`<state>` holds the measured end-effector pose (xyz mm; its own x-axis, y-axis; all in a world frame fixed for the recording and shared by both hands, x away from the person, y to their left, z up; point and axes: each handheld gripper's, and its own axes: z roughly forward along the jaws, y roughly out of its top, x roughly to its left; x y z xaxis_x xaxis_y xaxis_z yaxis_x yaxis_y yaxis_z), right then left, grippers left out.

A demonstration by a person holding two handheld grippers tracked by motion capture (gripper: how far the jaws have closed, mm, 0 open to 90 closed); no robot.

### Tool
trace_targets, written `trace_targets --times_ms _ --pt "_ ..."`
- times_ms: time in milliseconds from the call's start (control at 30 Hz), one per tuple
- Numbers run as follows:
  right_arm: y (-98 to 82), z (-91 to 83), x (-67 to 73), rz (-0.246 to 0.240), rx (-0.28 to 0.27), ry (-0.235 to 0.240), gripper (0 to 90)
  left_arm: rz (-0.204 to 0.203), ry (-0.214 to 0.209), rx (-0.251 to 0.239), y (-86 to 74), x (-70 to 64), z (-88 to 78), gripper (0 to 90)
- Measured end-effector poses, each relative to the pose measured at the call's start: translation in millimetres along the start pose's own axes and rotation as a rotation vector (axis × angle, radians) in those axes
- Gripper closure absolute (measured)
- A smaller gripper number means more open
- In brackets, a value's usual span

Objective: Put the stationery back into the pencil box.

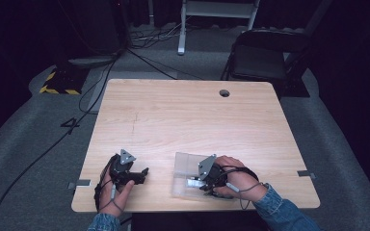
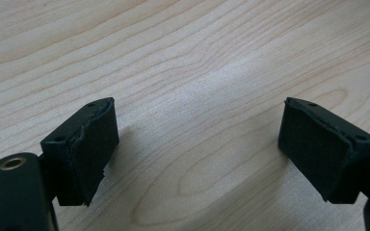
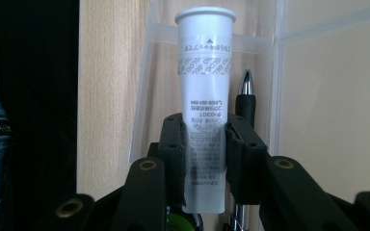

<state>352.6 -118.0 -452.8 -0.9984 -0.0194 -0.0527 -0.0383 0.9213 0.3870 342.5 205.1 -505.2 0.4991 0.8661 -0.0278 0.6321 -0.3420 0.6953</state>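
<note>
Gripping a white tube [image 3: 204,106], the right gripper [image 3: 204,159] has both pads pressed on its sides, over a clear tray [image 1: 183,163] at the table's [image 1: 183,115] 5 o'clock edge; a pen [image 3: 244,96] lies just beside the tube at its 3 o'clock; left gripper [image 2: 197,149] at 7 o'clock, jaws wide apart, nothing between, bare wood below.

Pen [image 3: 244,103] mostly hidden behind tube [image 3: 204,96]; tube print unreadable.

Denim sleeves [image 1: 284,209], black gripper [image 1: 211,180] bodies with grey three-cornered plates, seemingly brass-ringed screw holes.
</note>
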Motion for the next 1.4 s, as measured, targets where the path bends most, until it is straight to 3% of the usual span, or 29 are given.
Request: trace_targets --times_ms 300,467,733,1200,1400 --pt "0.5 -1.8 0.2 -0.012 0.011 -0.005 71.2 0.000 -0.001 -0.001 0.0 0.1 0.1 14.6" --pt "1.4 -5.8 0.8 -0.079 0.033 -0.023 71.3 0.000 -0.001 -0.001 0.0 0.0 0.1 14.6" --pt "2.8 -0.5 2.6 -0.112 0.040 -0.001 71.1 0.000 0.000 0.000 0.0 0.0 0.0 14.6" --pt "-0.1 -0.7 -2.1 -0.048 -0.018 0.000 64.9 0.000 0.000 0.000 0.0 0.0 0.0 14.6" --pt "-2.4 -13.4 -7.2 0.014 -0.120 -0.043 61.0 0.000 0.000 0.000 0.0 0.0 0.0 14.6"
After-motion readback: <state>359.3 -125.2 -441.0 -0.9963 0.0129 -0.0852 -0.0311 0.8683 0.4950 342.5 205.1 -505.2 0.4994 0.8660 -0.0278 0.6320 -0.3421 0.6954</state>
